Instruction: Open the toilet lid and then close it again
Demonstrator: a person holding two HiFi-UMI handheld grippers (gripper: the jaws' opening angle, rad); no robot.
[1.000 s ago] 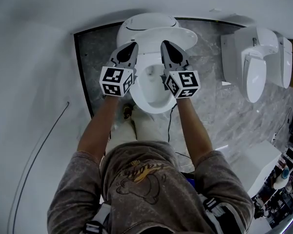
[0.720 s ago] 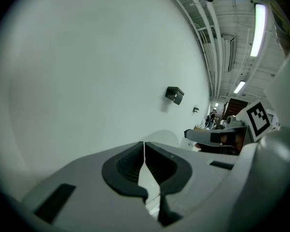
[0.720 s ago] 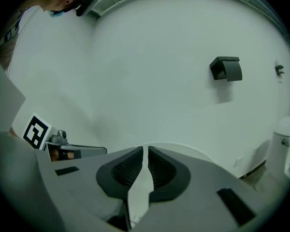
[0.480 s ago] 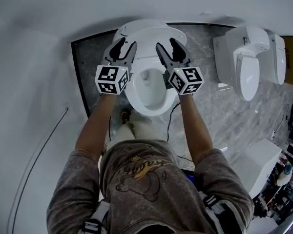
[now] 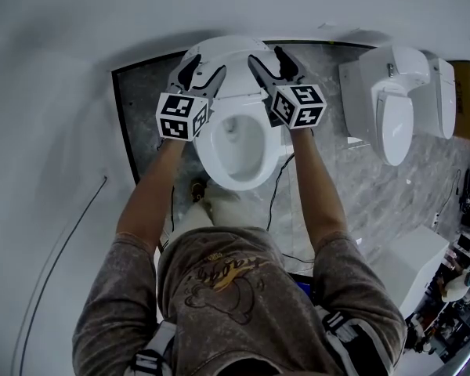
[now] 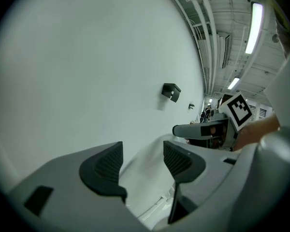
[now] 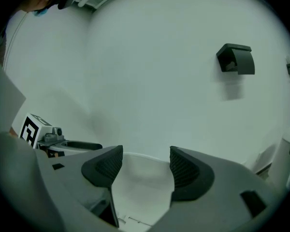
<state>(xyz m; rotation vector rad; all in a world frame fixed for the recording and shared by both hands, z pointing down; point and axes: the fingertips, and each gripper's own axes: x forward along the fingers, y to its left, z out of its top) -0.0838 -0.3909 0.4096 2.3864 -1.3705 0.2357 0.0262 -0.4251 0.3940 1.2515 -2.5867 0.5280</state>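
Jaws on left gripper (image 5: 204,70) and right gripper (image 5: 269,57) have just been opening, released around the raised toilet lid (image 5: 233,53). Regrip evenly and lower gently.

In the head view the person's torso (image 5: 235,288) covers the foot of the toilet (image 5: 239,180), and the second toilet (image 5: 392,108) hides part of the white fixture (image 5: 453,92) behind it. The clutter (image 5: 454,288) at the lower right is cut by the frame and too small to name. The dark wall box (image 7: 237,59) in the right gripper view cannot be identified.
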